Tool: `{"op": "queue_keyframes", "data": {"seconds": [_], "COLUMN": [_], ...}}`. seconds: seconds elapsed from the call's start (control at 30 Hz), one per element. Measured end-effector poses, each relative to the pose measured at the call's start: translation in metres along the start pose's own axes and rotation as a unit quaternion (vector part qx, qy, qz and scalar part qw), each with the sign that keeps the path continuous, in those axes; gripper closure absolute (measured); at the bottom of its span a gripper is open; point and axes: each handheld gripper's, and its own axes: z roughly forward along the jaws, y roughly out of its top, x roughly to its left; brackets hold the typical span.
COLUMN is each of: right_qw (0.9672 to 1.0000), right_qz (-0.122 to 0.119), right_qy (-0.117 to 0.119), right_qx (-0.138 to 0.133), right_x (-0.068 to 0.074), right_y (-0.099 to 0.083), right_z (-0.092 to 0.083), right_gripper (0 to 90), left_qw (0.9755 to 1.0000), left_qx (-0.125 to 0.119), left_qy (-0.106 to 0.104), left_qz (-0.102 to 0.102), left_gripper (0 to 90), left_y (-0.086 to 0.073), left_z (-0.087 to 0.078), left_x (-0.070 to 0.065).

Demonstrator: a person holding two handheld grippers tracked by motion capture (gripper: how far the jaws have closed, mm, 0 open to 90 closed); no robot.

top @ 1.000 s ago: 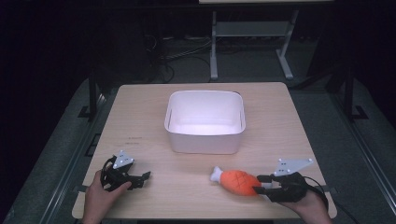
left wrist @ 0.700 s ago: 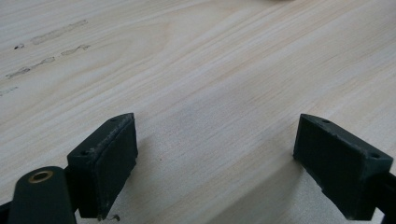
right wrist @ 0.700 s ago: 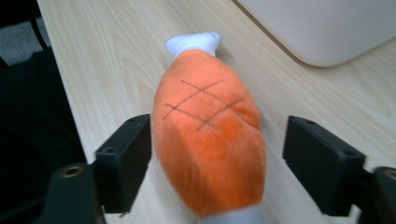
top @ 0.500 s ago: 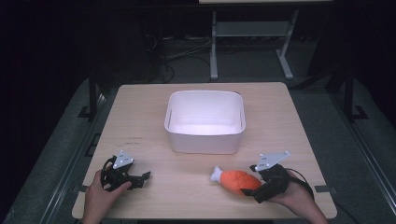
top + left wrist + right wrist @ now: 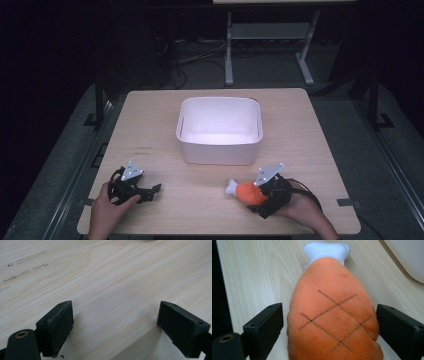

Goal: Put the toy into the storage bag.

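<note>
An orange plush drumstick (image 5: 250, 192) with a white bone end lies on the table (image 5: 310, 130) in the lower right of the high view, its white tip pointing toward the left of the frame. The right gripper (image 5: 265, 197) sits just behind the orange body, held in a hand that enters from the bottom right corner, with a grey three-cornered plate above it. In the right gripper view, the drumstick (image 5: 332, 315) takes up the middle of the frame, stitched with a crossed dark diamond pattern, the white end at the top centre. The right gripper's fingers (image 5: 265, 326) stand spread on both sides of the orange body, having just been opening; the toy lies between them, with a narrow gap at the left finger, and whether the right finger touches it I cannot tell.

A white bin (image 5: 220, 150) stands in the middle of the table, above and a little left of the drumstick in the high view, and apart from it. A corner of the bin (image 5: 407, 257) shows at the upper right of the right gripper view.

The left gripper (image 5: 145, 192) rests low at the lower left of the high view, held by the other hand. In the left gripper view its fingers (image 5: 56, 326) are spread wide over bare pale wood (image 5: 112, 277), with nothing between them.
</note>
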Motion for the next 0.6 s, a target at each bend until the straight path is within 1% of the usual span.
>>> {"op": "queue_keyframes", "data": {"seconds": [0.13,0.17,0.27,0.37,0.47,0.6], "right_qw": [1.0000,1.0000,1.0000,1.0000,1.0000,1.0000], "right_qz": [-0.001,0.001,0.001,0.003,-0.001,0.004], "right_qy": [-0.002,-0.003,-0.002,-0.002,-0.001,0.005], "right_qx": [0.003,0.005,-0.001,-0.004,-0.005,-0.007], "right_x": [-0.0002,-0.0005,-0.0019,-0.0013,-0.0011,-0.0009], "right_y": [-0.0005,-0.0010,-0.0019,-0.0024,-0.0032,-0.0039], "right_z": [0.0018,0.0014,0.0007,-0.0002,-0.0015,-0.0044], "right_gripper": [9.0,12.6,16.1,18.8,21.2,24.1], "left_qw": [1.0000,1.0000,1.0000,1.0000,1.0000,1.0000], "left_qx": [0.000,0.000,0.000,0.000,0.000,0.000], "left_qy": [0.000,0.000,0.000,0.000,0.000,0.000], "left_qz": [0.000,0.000,0.000,0.000,0.000,0.000], "left_gripper": [12.8,12.8,12.8,12.8,12.8,12.8], "left_y": [0.0000,0.0000,0.0000,0.0000,0.0000,0.0000], "left_z": [0.0000,0.0000,0.0000,0.0000,0.0000,0.0000], "left_x": [0.0000,0.0000,0.0000,0.0000,0.0000,0.0000]}}
